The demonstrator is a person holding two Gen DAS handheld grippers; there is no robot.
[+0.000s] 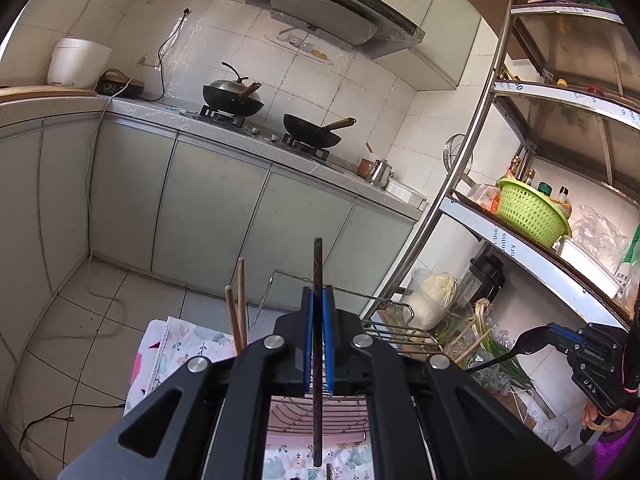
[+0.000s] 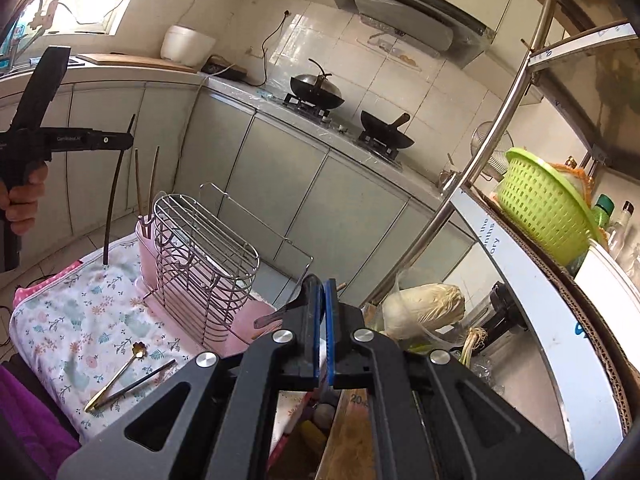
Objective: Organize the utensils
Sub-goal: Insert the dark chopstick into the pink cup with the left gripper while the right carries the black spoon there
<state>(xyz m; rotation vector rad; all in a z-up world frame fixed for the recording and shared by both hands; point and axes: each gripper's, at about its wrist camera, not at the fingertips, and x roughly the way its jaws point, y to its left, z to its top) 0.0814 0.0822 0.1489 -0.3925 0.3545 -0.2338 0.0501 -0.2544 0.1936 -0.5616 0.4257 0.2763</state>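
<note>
My left gripper (image 1: 318, 336) is clamped on a dark chopstick (image 1: 318, 280), which stands nearly upright between the blue pads, with a long tail hanging below toward the floral cloth (image 2: 72, 320). My right gripper (image 2: 323, 320) is closed on the handle of a black spoon (image 2: 276, 317); from the left camera the bowl of it pokes out to the side, well clear of the table. The wire rack (image 2: 204, 240) sits on the cloth with a pink holder (image 2: 144, 240) against its far side, and two wooden chopsticks (image 2: 146, 184) already stand in that holder. A gold spoon (image 2: 120, 372) and another dark chopstick (image 2: 140, 380) lie crossed on the cloth near me, still to be sorted. The main risk, as I judge it, is the chopstick: I hold it near the middle on smooth pads, so it could pivot or slide if its lower end knocks the rack's rim or the cloth as I bring it down. Its tip could also slip between the wires instead of into a compartment, or shove the light rack sideways. The spoon is gripped far back on its handle, so its bowl may swing and clip the rack or the standing chopsticks. With both hands close over the same small rack, the grippers could bump each other too.
</note>
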